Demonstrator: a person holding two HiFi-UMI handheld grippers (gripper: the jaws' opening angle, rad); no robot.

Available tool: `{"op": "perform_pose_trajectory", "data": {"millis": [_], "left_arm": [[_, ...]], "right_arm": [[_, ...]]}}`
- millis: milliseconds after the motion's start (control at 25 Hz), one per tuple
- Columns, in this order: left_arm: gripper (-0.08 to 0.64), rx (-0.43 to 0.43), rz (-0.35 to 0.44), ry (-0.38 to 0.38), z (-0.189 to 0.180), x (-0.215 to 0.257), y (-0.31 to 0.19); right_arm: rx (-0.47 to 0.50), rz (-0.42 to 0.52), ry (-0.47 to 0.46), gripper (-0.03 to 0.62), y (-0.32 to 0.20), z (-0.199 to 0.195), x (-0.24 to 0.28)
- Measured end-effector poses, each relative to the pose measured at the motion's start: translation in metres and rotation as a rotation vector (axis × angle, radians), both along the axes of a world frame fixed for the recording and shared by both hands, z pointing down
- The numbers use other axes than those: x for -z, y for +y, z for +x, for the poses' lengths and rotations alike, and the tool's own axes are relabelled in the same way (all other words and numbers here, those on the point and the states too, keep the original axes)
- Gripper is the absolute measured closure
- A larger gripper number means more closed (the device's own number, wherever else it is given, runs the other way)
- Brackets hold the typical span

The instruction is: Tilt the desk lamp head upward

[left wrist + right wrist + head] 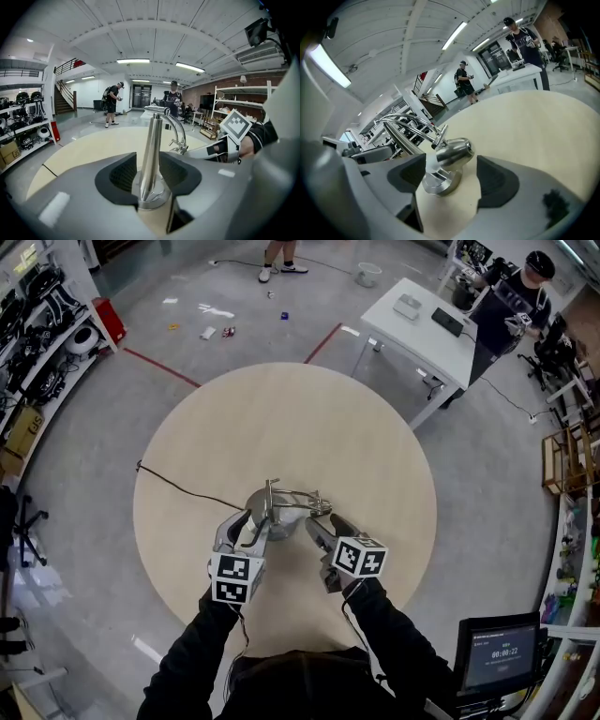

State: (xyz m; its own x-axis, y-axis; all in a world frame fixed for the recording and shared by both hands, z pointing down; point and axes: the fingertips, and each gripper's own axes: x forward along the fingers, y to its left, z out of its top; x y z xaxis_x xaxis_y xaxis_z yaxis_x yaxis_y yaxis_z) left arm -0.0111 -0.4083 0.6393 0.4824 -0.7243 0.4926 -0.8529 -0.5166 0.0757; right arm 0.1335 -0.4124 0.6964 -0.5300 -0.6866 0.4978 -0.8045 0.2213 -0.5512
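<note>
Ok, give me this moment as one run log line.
left gripper: open, lamp post between jaws | right gripper: open, lamp head between jaws, not gripped | desk lamp: upright on round table

Lamp base (282, 527) partly behind left gripper (257, 517), monitor (502, 657) text unreadably small, far person (279, 257) cropped at top

A round, pale wood surface (309, 418) carries a chrome desk lamp (274, 519), set slightly toward six o'clock from its middle. The lamp's dark cable (178, 486) trails to the nine o'clock edge.
</note>
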Motion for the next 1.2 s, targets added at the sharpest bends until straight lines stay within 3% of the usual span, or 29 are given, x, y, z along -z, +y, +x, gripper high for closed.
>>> {"op": "perform_pose_trajectory", "data": {"millis": [360, 600, 880, 1200], "left_arm": [[0.405, -0.04, -0.037, 0.025, 0.007, -0.004, 0.005], [0.405, -0.043, -0.046, 0.017, 0.005, -0.003, 0.009], [0.405, -0.038, -0.052, 0.01, 0.002, -0.004, 0.01], [0.405, -0.029, -0.039, 0.013, 0.004, -0.004, 0.011]], "right_arm": [[-0.075, -0.064, -0.192, 0.261, -0.009, -0.019, -0.008], [-0.123, -0.067, -0.249, 0.261, -0.014, -0.02, -0.009], [-0.135, -0.084, -0.226, 0.264, -0.015, -0.017, -0.011], [-0.134, -0.013, -0.097, 0.264, -0.026, 0.004, 0.003]]}}
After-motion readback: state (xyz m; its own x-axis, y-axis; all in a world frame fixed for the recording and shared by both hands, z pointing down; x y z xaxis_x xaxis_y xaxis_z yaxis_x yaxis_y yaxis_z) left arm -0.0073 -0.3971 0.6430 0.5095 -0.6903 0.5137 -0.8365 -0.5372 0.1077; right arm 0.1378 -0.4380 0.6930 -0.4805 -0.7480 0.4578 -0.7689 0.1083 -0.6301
